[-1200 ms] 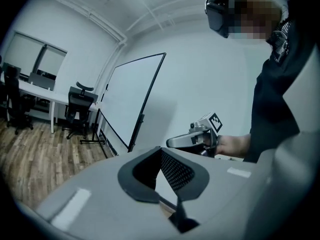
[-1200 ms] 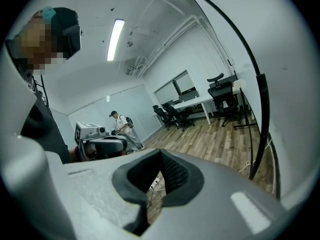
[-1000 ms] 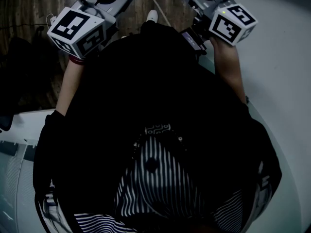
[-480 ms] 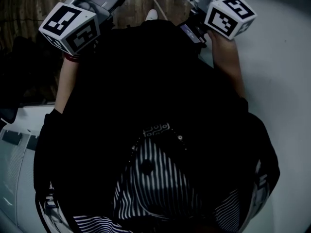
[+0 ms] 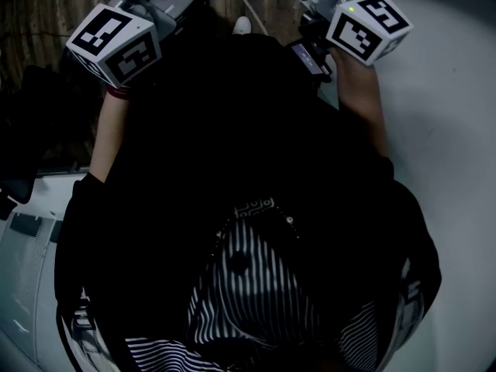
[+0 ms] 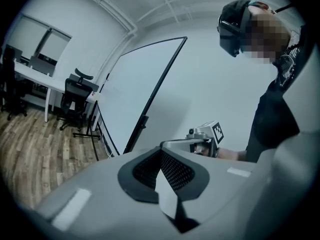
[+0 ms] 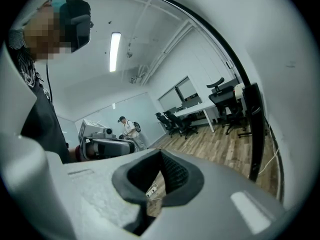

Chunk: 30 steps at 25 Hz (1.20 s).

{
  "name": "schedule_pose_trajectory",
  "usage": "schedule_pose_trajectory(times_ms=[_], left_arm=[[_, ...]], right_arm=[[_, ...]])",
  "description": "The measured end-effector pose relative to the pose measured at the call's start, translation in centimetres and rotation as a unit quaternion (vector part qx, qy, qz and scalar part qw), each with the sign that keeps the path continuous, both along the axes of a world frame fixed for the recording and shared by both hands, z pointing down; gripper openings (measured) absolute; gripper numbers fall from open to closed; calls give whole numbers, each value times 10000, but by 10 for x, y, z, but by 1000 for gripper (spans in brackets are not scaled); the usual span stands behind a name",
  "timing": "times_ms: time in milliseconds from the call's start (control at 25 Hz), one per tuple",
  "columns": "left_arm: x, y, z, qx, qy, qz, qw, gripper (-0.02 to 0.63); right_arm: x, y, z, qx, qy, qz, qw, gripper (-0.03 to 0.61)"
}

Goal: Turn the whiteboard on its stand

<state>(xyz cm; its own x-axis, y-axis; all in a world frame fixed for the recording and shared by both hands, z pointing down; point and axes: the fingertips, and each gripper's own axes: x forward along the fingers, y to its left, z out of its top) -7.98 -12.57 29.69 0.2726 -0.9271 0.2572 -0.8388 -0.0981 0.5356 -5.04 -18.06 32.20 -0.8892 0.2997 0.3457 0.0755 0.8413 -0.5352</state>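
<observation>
- My left gripper [image 6: 161,151] and right gripper [image 7: 161,154] are both closed on nothing.
- The large white black-framed whiteboard [image 6: 135,94] stands near in front, apart from both.
- Approach step, I judge; the next move needs open jaws on its frame edge.

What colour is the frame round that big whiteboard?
Black; the frame shows best in the left gripper view.

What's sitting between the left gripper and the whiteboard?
Nothing: in the left gripper view, the stretch from the left gripper to the whiteboard is bare air, with wooden floor below.
</observation>
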Motion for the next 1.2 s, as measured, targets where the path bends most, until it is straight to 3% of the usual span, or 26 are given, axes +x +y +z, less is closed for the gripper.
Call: schedule_pose_trajectory(times_ms=[320, 640, 1040, 1200], left_arm=[[7, -31, 8, 437, 170, 793, 9957, 6], [-3, -50, 5, 705, -155, 1247, 9896, 6], [-9, -30, -6, 793, -272, 1742, 9811, 6], [19, -16, -18, 931, -367, 1935, 9760, 6]], right_arm=[[2, -10, -13, 378, -170, 755, 9963, 0], [10, -21, -14, 594, -308, 1426, 9875, 0], [20, -28, -30, 1008, -237, 2335, 9668, 0], [56, -19, -36, 991, -280, 2838, 9533, 2]])
